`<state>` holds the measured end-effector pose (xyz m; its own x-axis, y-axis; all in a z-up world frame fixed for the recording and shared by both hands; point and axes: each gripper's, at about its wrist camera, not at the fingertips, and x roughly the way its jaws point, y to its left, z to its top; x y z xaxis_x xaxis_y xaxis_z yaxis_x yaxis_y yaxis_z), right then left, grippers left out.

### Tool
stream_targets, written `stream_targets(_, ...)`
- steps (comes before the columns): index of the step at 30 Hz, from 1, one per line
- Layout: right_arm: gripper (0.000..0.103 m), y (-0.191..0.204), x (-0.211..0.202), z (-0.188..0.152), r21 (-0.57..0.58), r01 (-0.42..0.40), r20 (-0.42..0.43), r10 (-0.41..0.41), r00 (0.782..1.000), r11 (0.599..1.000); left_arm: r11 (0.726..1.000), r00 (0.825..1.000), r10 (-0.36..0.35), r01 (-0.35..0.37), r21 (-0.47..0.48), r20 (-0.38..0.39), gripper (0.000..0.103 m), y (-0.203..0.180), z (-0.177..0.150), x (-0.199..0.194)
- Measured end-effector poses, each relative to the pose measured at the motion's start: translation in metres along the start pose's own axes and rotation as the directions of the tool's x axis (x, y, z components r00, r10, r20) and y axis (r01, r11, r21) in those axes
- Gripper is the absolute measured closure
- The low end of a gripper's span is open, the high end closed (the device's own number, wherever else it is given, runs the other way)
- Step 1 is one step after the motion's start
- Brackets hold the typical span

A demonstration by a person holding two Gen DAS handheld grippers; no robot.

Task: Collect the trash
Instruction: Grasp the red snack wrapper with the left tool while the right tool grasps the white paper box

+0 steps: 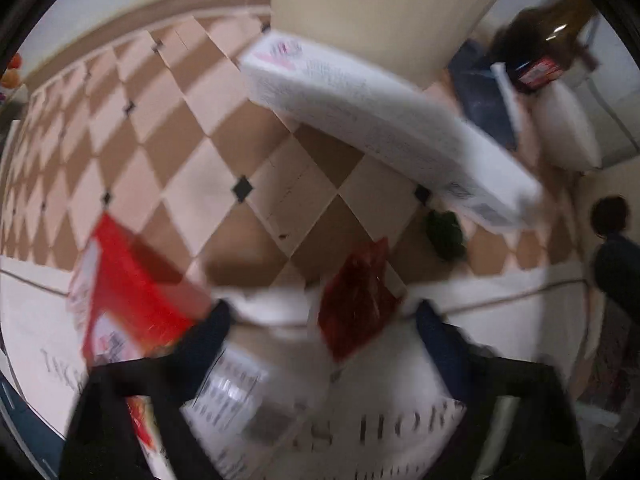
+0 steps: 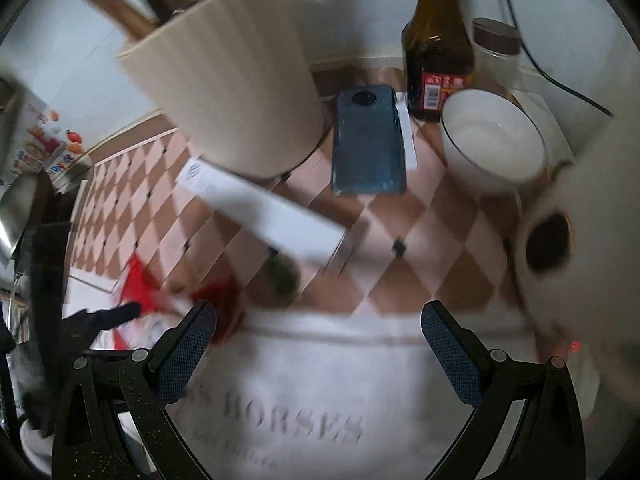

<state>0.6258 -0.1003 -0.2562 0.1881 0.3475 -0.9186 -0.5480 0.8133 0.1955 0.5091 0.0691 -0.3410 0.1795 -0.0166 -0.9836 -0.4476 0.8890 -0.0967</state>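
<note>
While blur is smearing everything, both grippers are hanging open
Red wrapper [image 1: 356,300] is lying crumpled between left gripper [image 1: 320,328] fingers; right gripper [image 2: 320,340] is holding nothing

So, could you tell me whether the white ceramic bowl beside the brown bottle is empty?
Empty: the white ceramic bowl shows only bare interior.

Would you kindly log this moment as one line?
left tongs: open, empty | right tongs: open, empty | red wrapper, white box, red carton: uncollected on table
</note>
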Motion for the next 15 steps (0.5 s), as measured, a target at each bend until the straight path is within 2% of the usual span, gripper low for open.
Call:
stream_targets(1, 0.0, -0.003, 0.005, 0.006, -0.009, 0.001, -0.007, -0.001, 1.0, 1.0, 1.0, 1.0, -0.012, 0.012, -0.009, -0.011, 0.045, 0.001, 0.002, 0.006)
stream_targets(3, 0.0, -0.004, 0.016, 0.014, -0.034, -0.006, -0.02, 0.005, 1.0, 0.999, 1.0, 1.0, -0.006, 0.006, -0.011, 0.021, 0.071, 0.0, 0.002, 0.002)
stream_targets(4, 0.0, -0.003, 0.021, 0.018, -0.049, -0.017, -0.026, 0.015, 1.0, 0.999, 0.999, 0.999, -0.032, 0.032, -0.011, 0.021, 0.09, 0.001, 0.002, 0.0)
stream_targets(6, 0.0, 0.002, 0.032, 0.025, -0.084, -0.035, -0.037, 0.032, 0.999, 0.996, 0.998, 1.0, -0.022, 0.023, -0.051, 0.02, 0.092, 0.009, 0.0, -0.005)
stream_targets(10, 0.0, 0.029, 0.052, 0.035, -0.2, -0.046, -0.047, 0.037, 0.998, 0.979, 0.99, 0.992, 0.089, -0.078, -0.118, 0.089, 0.093, 0.039, -0.002, -0.022)
stream_targets(12, 0.0, 0.05, 0.064, 0.04, -0.298, -0.011, -0.036, 0.0, 0.999, 0.954, 0.979, 0.982, 0.149, -0.13, -0.159, 0.112, 0.094, 0.055, -0.003, -0.031)
stream_targets(15, 0.002, 0.082, 0.092, 0.046, -0.446, 0.045, -0.046, -0.073, 0.996, 0.894, 0.959, 0.962, 0.237, -0.21, -0.189, 0.137, 0.094, 0.072, -0.005, -0.04)
